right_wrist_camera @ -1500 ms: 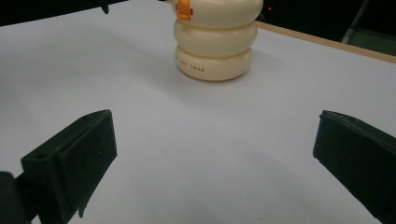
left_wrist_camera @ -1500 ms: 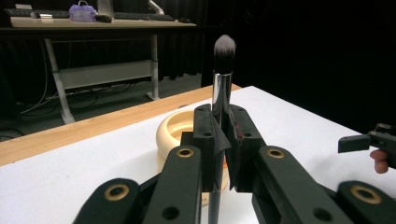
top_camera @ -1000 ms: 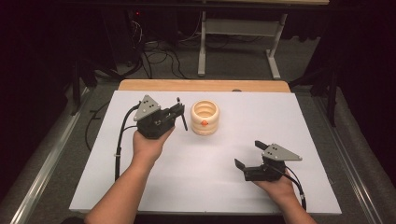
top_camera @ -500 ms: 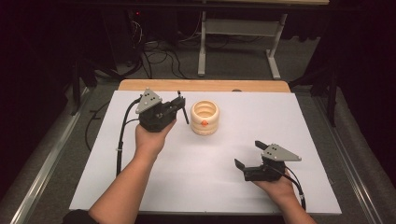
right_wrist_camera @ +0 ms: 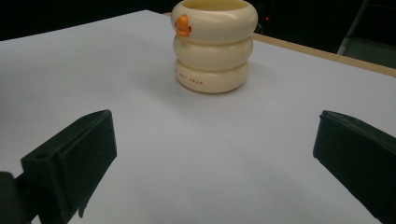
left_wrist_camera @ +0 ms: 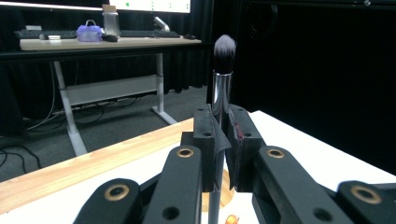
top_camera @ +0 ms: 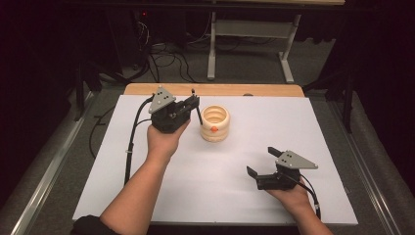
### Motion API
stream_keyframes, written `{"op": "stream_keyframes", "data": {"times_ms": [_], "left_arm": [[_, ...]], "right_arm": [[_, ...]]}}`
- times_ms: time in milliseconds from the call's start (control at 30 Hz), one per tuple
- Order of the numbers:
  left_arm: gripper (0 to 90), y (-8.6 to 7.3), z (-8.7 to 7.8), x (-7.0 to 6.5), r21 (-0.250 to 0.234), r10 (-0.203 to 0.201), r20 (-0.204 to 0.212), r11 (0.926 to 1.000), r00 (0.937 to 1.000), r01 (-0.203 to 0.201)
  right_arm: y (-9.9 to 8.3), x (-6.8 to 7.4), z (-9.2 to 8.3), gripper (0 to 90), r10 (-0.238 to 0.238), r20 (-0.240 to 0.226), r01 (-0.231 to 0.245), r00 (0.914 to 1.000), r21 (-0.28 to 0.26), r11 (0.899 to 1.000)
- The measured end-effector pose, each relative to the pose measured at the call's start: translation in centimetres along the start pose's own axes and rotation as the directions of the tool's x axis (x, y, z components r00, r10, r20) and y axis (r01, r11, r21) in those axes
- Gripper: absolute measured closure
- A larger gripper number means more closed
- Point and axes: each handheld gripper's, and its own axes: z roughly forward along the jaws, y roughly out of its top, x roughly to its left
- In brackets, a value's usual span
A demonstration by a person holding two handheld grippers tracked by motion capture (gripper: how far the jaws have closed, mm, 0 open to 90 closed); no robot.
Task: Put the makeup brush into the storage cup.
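Note:
My left gripper (top_camera: 195, 101) is held up just left of a cream ringed cup (top_camera: 215, 123) with an orange beak, which stands on the white sheet (top_camera: 293, 122). It is shut on a makeup brush (left_wrist_camera: 222, 88). The brush has a silver handle and a dark tuft with pale tips, and it stands upright between the pads. From above the brush (top_camera: 198, 113) is a thin dark rod beside the cup's rim. My right gripper (top_camera: 263, 161) rests low at the near right, open with nothing in it. Its jaws (right_wrist_camera: 215, 144) point across the sheet at the cup (right_wrist_camera: 214, 46).
The sheet covers a wooden tabletop whose far edge (top_camera: 215, 89) is bare. Beyond it are a desk frame (top_camera: 247, 29) and cables on the floor. A keyboard and a purple object (left_wrist_camera: 89, 32) sit on that desk. Carpet flanks the table.
My left hand has risen a little and drifted toward the far edge with the brush still clamped. The right gripper and the cup have not moved.

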Motion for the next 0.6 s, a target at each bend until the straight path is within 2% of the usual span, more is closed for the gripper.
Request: {"op": "stream_keyframes", "data": {"times_ms": [200, 367, 600], "left_arm": [[83.6, 0.5, 0.8, 0.2, -0.002, 0.005, -0.009, 1.0000, 0.9999, -0.005], [83.6, 1.0, 1.5, 0.2, 0.000, 0.016, -0.008, 0.9999, 0.9998, -0.016], [83.6, 1.0, 2.8, 0.2, -0.001, 0.012, -0.007, 0.9999, 0.9999, -0.012]], "right_arm": [[0.1, 0.1, 0.1, 0.8, 0.000, -0.004, 0.000, 1.0000, -0.014, 1.000], [0.1, 0.0, 0.0, 0.8, 0.000, 0.001, 0.000, 1.0000, -0.003, 1.000], [0.1, -0.1, 0.0, 0.7, 0.002, 0.006, -0.002, 1.0000, -0.005, 1.000]]}}
